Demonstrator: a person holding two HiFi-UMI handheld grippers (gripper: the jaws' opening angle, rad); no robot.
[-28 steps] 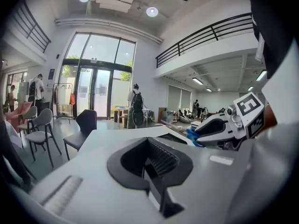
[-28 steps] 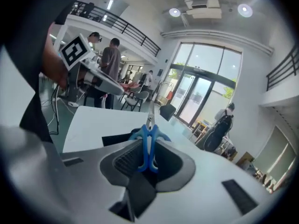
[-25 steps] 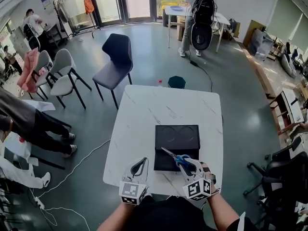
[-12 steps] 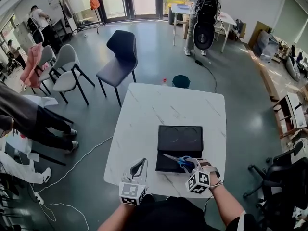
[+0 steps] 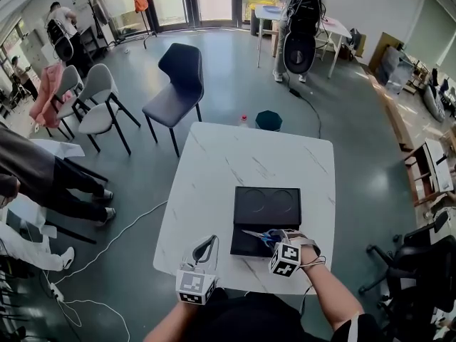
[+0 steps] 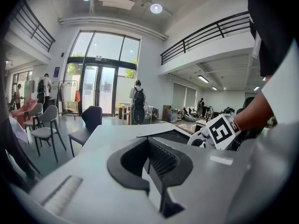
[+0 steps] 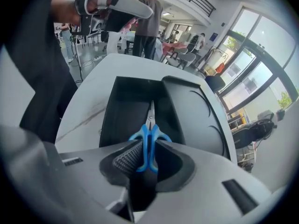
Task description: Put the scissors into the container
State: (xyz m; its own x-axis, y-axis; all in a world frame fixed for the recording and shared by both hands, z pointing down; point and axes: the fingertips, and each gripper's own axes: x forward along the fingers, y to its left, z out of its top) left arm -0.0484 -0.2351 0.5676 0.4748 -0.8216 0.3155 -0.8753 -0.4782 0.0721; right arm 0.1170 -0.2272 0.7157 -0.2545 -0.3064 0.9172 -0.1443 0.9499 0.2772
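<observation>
Blue-handled scissors [image 7: 149, 139] are clamped by their handles in my right gripper [image 7: 145, 157], blades pointing forward over the open black container [image 7: 135, 111]. In the head view the scissors [image 5: 261, 236] hang low over the near part of the black container [image 5: 266, 204], with the right gripper [image 5: 276, 242] turned toward the left. My left gripper [image 5: 205, 249] rests near the table's front edge, left of the container. In the left gripper view its jaws [image 6: 150, 163] are shut with nothing between them.
The white marble table [image 5: 221, 169] holds the container. A dark chair [image 5: 176, 84] stands behind the table, more chairs [image 5: 92, 109] at the left. People stand at the back [image 5: 299, 20] and at the left edge. Cables lie on the floor at the left.
My right gripper has swung left and lowered, bringing the scissors down over the container's near half. The left gripper has stayed in place.
</observation>
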